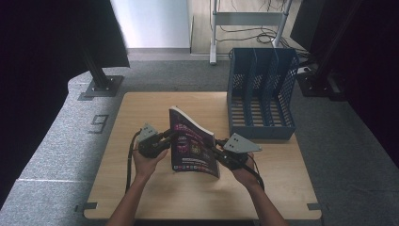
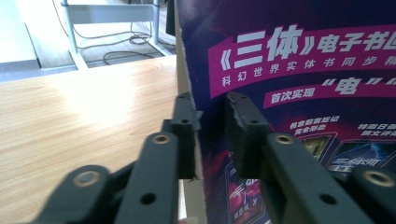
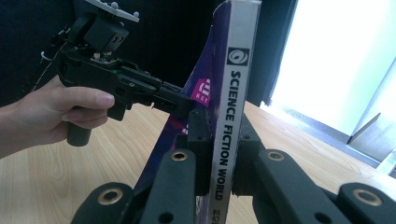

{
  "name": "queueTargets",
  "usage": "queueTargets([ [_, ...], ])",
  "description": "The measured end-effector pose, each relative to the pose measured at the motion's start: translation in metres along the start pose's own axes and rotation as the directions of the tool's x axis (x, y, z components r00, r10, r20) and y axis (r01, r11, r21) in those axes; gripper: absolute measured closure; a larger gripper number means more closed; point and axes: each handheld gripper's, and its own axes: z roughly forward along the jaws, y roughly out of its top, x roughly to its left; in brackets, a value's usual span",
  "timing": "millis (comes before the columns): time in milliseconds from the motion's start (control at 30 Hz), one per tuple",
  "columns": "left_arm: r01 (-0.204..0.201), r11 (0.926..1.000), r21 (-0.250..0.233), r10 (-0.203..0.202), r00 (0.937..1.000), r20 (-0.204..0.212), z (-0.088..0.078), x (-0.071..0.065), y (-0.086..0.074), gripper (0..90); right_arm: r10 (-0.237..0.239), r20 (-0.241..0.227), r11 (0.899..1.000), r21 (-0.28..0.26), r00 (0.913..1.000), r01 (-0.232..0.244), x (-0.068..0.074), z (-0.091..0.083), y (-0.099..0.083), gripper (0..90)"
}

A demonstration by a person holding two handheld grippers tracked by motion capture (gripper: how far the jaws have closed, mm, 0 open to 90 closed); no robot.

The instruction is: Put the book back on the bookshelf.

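A magazine (image 1: 193,146) with a dark purple and magenta cover stands upright on its lower edge near the middle of the wooden table (image 1: 141,188). My left gripper (image 1: 171,135) is shut on its open page edge; in the left gripper view the jaws (image 2: 210,121) sit on either side of the cover (image 2: 303,70). My right gripper (image 1: 215,149) is shut on the spine; the right gripper view has its jaws (image 3: 223,135) clamped on the white spine (image 3: 233,93) that reads SCIENCE FICTION WORLD. The left gripper (image 3: 184,105) and its hand appear beyond it.
A blue mesh file holder (image 1: 261,94) with upright dividers stands at the table's back right, its slots open toward the magazine. Dark curtains and stand bases (image 1: 101,84) flank the table. Bare wood lies left of and in front of the magazine.
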Motion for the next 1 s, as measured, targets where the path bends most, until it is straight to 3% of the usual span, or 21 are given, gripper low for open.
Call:
queueTargets([
  [100, 0.009, 0.9999, -0.011, -0.008, 0.9997, 0.025, -0.0027, 0.0013, 0.0002, 81.1, 0.000, 0.005, 1.000, -0.006, 1.0000, 0.000, 0.0005, -0.0019, -0.0006, 80.9],
  [267, 0.002, 0.9996, -0.029, 0.000, 0.9976, 0.069, -0.0064, -0.0004, -0.0009, 83.5, 0.022, 0.013, 1.000, -0.012, 0.9997, -0.022, -0.0038, -0.0062, -0.0026, 80.7],
  [333, 0.000, 0.9996, -0.027, 0.002, 0.9956, 0.093, -0.0069, 0.0002, -0.0012, 80.9, 0.034, 0.015, 0.999, -0.015, 0.9993, -0.034, -0.0055, -0.0073, -0.0033, 80.6],
  [400, 0.008, 0.9997, -0.025, -0.004, 0.9925, 0.122, -0.0067, 0.0012, -0.0014, 72.8, 0.042, 0.011, 0.999, -0.015, 0.9990, -0.042, -0.0066, -0.0078, -0.0035, 80.6],
  [767, -0.025, 0.9989, -0.041, 0.029, 0.9932, 0.113, -0.0068, -0.0015, -0.0033, 66.0, 0.043, 0.001, 0.999, -0.027, 0.9991, -0.043, -0.0045, -0.0084, -0.0051, 80.9],
  [867, -0.005, 0.9994, -0.035, 0.007, 0.9982, 0.059, -0.0047, -0.0020, -0.0027, 74.6, 0.037, 0.006, 0.999, -0.027, 0.9993, -0.037, -0.0034, -0.0076, -0.0048, 81.0],
  [1000, 0.022, 0.9991, -0.036, -0.020, 0.9982, 0.057, -0.0024, 0.0012, -0.0024, 82.6, 0.025, 0.016, 0.999, -0.025, 0.9996, -0.025, -0.0018, -0.0059, -0.0041, 81.0],
])
